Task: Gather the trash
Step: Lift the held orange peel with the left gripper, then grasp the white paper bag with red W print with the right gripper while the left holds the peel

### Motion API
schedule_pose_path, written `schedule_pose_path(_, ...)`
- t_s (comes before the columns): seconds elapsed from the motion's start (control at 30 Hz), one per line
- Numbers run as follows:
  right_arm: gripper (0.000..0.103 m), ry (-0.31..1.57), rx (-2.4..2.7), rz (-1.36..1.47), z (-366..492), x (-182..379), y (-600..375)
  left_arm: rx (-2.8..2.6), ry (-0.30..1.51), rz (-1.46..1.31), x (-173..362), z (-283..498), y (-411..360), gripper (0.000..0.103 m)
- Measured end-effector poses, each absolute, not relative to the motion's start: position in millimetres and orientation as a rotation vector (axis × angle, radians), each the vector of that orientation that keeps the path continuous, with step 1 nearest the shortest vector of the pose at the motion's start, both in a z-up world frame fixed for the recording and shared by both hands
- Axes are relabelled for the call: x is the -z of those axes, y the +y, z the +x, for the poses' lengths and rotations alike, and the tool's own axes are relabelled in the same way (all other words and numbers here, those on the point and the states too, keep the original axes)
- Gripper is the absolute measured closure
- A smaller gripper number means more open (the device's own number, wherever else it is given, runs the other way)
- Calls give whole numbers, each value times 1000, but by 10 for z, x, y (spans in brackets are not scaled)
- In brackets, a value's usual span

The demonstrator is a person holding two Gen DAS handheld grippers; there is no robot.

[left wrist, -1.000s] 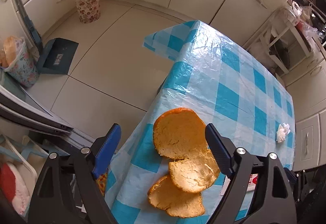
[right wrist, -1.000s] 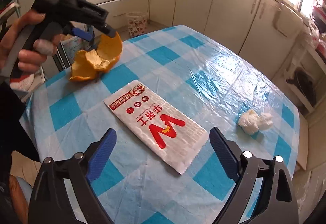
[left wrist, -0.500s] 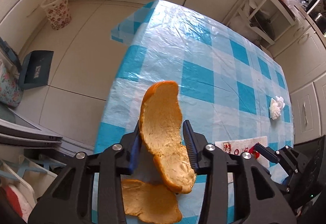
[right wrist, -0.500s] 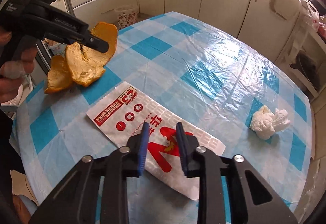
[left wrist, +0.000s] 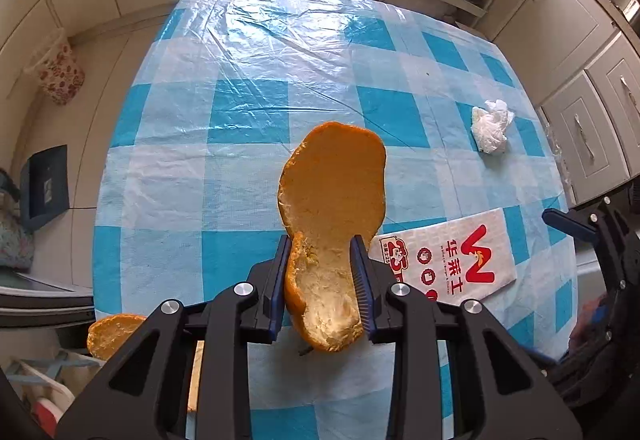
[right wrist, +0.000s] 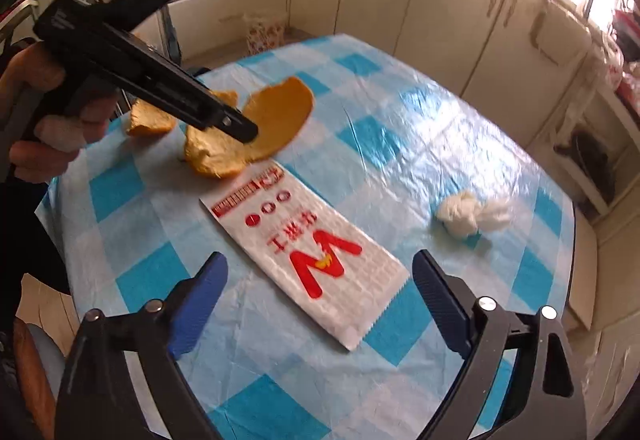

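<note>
Orange peel (left wrist: 332, 200) is what we are clamping in our left gripper (left wrist: 322, 280), just closed, while our right gripper (right wrist: 320, 280), jaws just reopened, is hovering over the wrapper (right wrist: 304, 248).

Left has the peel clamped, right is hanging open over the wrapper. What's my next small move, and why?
Probably lower the right gripper and close on the wrapper. Its jaws have just reopened wide with nothing between them, the wrapper lies flat directly below, and the left gripper is already shut on the orange peel.

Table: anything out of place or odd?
Litter only: a crumpled tissue and an empty wrapper lie on the tablecloth; the left gripper pinches an orange peel. Nothing spilled.
</note>
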State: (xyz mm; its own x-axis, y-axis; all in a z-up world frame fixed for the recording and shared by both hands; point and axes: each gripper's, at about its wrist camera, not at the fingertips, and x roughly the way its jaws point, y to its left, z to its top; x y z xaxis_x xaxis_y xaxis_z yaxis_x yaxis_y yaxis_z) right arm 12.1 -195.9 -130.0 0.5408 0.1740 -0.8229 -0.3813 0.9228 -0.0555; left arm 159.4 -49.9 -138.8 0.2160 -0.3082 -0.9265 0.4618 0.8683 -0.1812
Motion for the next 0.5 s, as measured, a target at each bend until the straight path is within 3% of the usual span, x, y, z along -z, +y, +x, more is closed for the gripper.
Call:
schedule_pose_path(0.23, 8, 952, -429, -507, 424, 1595, -1597, 480, 1262, 87, 1392, 1693, -336, 75)
schedule_pose_path(0.5, 8, 1075, -541, -213, 799, 1766, -1958, 476, 1261, 119, 1421, 1728, -412, 75)
